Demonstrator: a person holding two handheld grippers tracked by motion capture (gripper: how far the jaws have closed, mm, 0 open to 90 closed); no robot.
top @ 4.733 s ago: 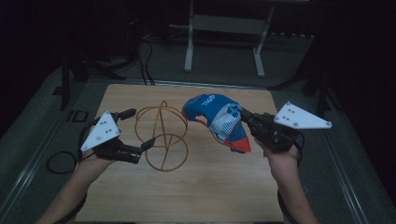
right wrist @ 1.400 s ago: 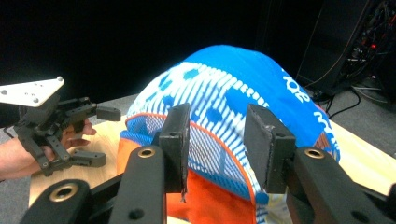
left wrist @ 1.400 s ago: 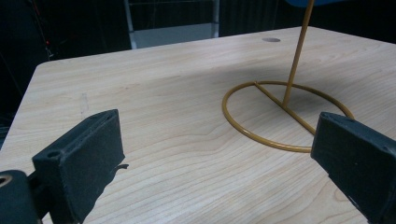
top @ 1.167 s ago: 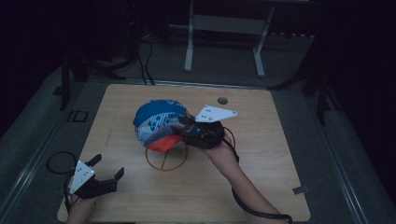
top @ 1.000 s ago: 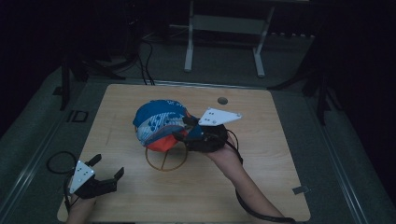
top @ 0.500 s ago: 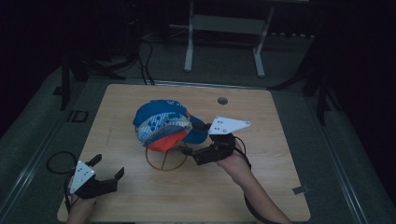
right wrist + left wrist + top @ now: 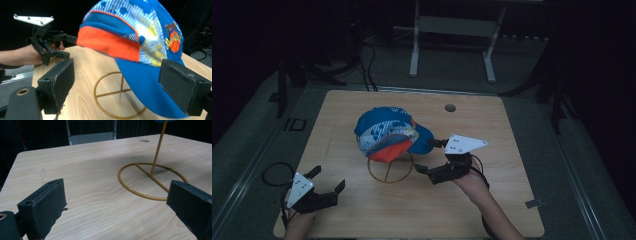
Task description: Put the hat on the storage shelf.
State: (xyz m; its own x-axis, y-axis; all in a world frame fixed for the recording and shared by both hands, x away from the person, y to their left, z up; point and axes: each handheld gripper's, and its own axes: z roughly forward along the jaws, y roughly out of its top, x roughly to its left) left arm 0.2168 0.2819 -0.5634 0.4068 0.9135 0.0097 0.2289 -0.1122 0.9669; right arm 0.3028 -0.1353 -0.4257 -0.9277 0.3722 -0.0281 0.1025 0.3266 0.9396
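While the cap (image 7: 388,132) sits on its stand (image 7: 390,172), right claw (image 7: 430,156) just opened — empty, left claw (image 7: 326,179) wide, empty.

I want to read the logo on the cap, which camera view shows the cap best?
The right gripper view: the cap is close, its side logo visible. The high view shows the whole cap small on the stand. The left gripper view catches its blue edge.

Your high view is dim — table (image 7: 492,200) lit, surround black; both gripper views brighter — near jaws soft, cap (image 7: 140,47) slightly blurred.
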